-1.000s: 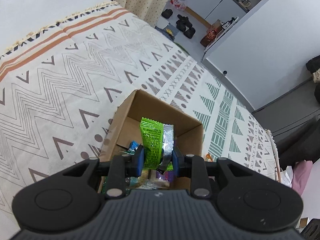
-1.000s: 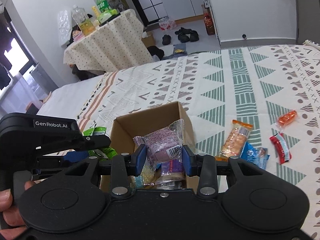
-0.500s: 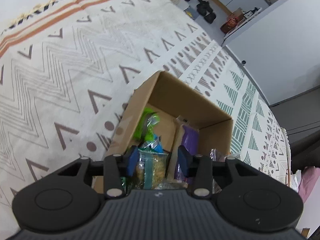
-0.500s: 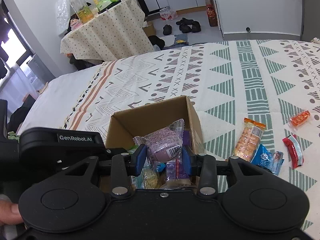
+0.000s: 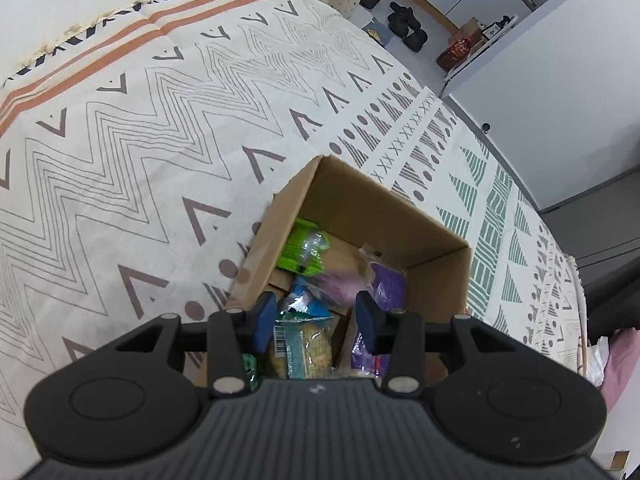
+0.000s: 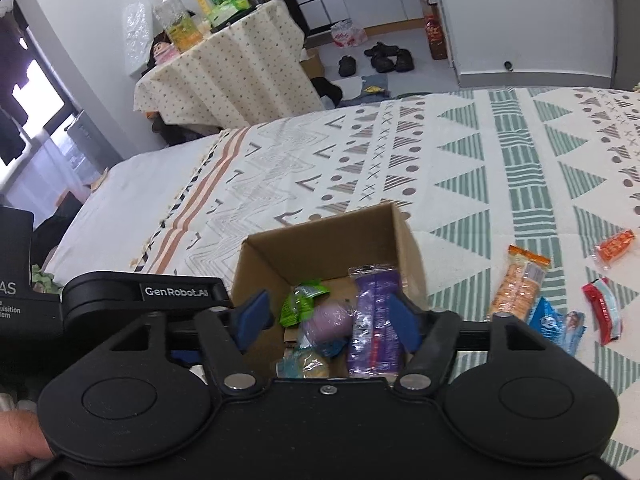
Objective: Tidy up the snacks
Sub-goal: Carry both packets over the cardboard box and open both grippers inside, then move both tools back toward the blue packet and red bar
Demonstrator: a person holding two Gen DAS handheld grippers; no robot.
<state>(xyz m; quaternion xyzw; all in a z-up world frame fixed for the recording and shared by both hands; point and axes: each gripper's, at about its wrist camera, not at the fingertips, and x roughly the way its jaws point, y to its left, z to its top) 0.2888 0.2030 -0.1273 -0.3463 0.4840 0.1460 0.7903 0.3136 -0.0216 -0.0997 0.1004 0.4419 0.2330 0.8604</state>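
Both snacks now lie in the cardboard box [image 6: 256,264]; right gripper [image 6: 328,318] opening empty, left gripper [image 5: 316,316] spread, empty.

Snack packets [image 6: 332,320] inside box [image 6: 404,240] on bedspread [image 6: 440,160]; loose packets [image 6: 520,284] right.

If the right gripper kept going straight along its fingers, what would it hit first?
Probably the pinkish-purple wrapped snack lying loose in the cardboard box. The right gripper points down into the box, its jaws opening with nothing pressed between them; depth is uncertain.
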